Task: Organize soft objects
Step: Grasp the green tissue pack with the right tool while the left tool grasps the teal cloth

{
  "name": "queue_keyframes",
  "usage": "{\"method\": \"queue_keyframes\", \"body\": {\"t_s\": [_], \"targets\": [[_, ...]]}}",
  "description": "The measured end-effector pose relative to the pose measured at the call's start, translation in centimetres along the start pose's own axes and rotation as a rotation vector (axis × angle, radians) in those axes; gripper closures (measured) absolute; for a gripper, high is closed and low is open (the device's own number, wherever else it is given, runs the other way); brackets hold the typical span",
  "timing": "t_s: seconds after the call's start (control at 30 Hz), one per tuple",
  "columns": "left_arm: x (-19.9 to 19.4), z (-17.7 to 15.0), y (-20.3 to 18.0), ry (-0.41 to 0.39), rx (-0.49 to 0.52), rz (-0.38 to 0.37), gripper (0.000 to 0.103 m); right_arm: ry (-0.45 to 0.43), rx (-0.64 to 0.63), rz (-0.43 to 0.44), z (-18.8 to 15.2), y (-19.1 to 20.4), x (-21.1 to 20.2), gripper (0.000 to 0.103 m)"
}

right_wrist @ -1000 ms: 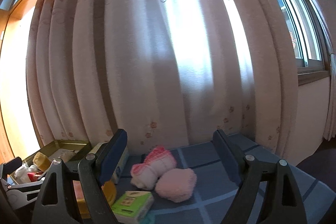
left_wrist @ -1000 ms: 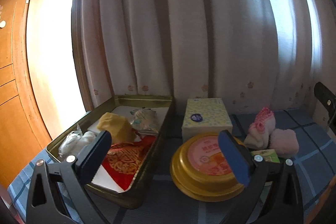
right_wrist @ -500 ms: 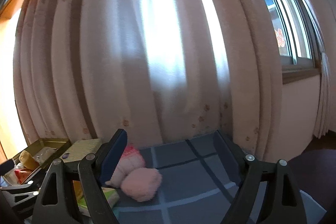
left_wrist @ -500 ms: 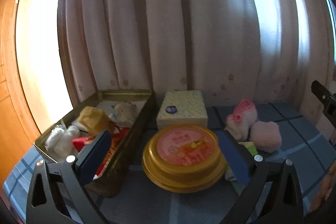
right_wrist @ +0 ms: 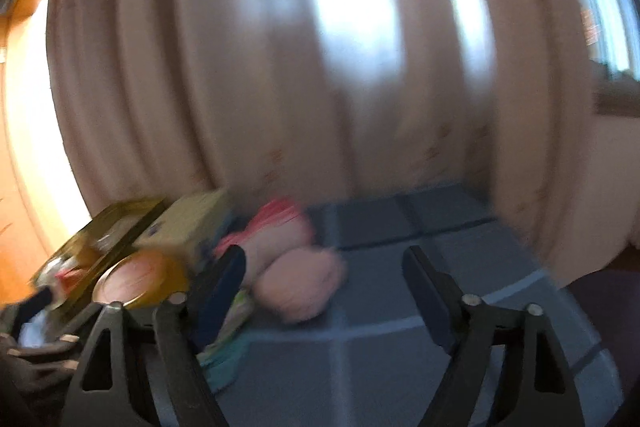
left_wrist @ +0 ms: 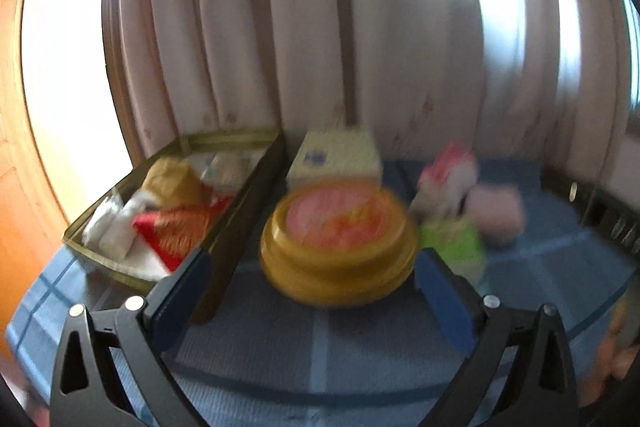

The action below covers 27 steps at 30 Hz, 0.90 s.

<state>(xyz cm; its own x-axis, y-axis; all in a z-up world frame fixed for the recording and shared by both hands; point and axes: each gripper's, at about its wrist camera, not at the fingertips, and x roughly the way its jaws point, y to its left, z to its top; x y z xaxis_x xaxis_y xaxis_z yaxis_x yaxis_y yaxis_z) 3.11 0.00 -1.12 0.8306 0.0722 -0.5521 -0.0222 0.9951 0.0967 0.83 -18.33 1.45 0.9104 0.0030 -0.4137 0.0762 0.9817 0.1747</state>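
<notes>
Grippers close in on soft toys beside the open tin

Jaws spread and empty, the left gripper (left_wrist: 312, 287) frames a round yellow tin (left_wrist: 338, 247) with a pink lid on the blue checked cloth (left_wrist: 320, 355); its jaws have just been narrowing slightly, with nothing pressed between the pads. The right gripper (right_wrist: 324, 291), also released and holding nothing, has likewise just been narrowing its gap, and hangs low over the cloth with the pale pink plush ball (right_wrist: 304, 283) just ahead, nearer its left finger. Judged from this, the step in hand is the approach to a first pick. The next move would call for centring the ball between the pads before squeezing gently, since it will give under pressure.

Touching the ball, a pink-and-white knitted piece (left_wrist: 448, 175) lies with its long axis running away from the cameras, its frilled pink end toward the curtain (left_wrist: 304, 27); motion blur hides finer detail. A green packet (left_wrist: 456, 243) sits just in front of it. Farther left, the open gold tin (left_wrist: 240, 195) already holds several soft bundles, a yellow tissue box (left_wrist: 336, 159) beside it.
</notes>
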Motion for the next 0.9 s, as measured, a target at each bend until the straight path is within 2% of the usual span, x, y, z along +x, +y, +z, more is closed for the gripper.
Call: {"method": "queue_keyframes", "body": {"t_s": [0.03, 0.13, 0.23, 0.33, 0.5, 0.57, 0.63, 0.73, 0.8, 0.9], "targets": [[0.2, -0.4, 0.0, 0.019, 0.003, -0.004, 0.011, 0.051, 0.011, 0.058, -0.2, 0.6, 0.7, 0.031], [0.0, -1.0, 0.2, 0.021, 0.003, 0.0, 0.013, 0.181, 0.07, 0.161, -0.8, 1.5, 3.0, 0.044], [0.0, -1.3, 0.5, 0.023, -0.009, -0.003, 0.012, 0.272, 0.128, 0.234, -1.4, 2.1, 4.9, 0.044], [0.0, -1.3, 0.8, 0.023, -0.025, -0.005, 0.012, 0.32, 0.12, 0.27, -1.6, 3.2, 6.2, 0.044], [0.0, -1.0, 1.0, 0.025, -0.033, -0.017, 0.009, 0.428, 0.124, 0.276, -2.2, 4.5, 8.8, 0.045], [0.1, -0.9, 0.9, 0.026, -0.031, -0.02, 0.007, 0.432, 0.152, 0.3, -2.2, 4.4, 9.2, 0.046], [0.1, -0.9, 0.8, 0.024, -0.028, -0.024, 0.006, 0.437, 0.155, 0.325, -2.4, 4.3, 9.5, 0.06], [0.2, -0.9, 0.8, 0.026, -0.027, -0.038, 0.005, 0.453, 0.209, 0.391, -2.6, 3.6, 9.2, 0.067], [0.2, -0.9, 0.7, 0.03, -0.025, -0.052, 0.005, 0.419, 0.214, 0.429, -2.4, 2.9, 8.1, 0.069], [0.0, -0.9, 0.3, 0.032, -0.022, -0.097, 0.005, 0.311, 0.223, 0.47, -1.6, 1.1, 5.5, 0.069]]}}
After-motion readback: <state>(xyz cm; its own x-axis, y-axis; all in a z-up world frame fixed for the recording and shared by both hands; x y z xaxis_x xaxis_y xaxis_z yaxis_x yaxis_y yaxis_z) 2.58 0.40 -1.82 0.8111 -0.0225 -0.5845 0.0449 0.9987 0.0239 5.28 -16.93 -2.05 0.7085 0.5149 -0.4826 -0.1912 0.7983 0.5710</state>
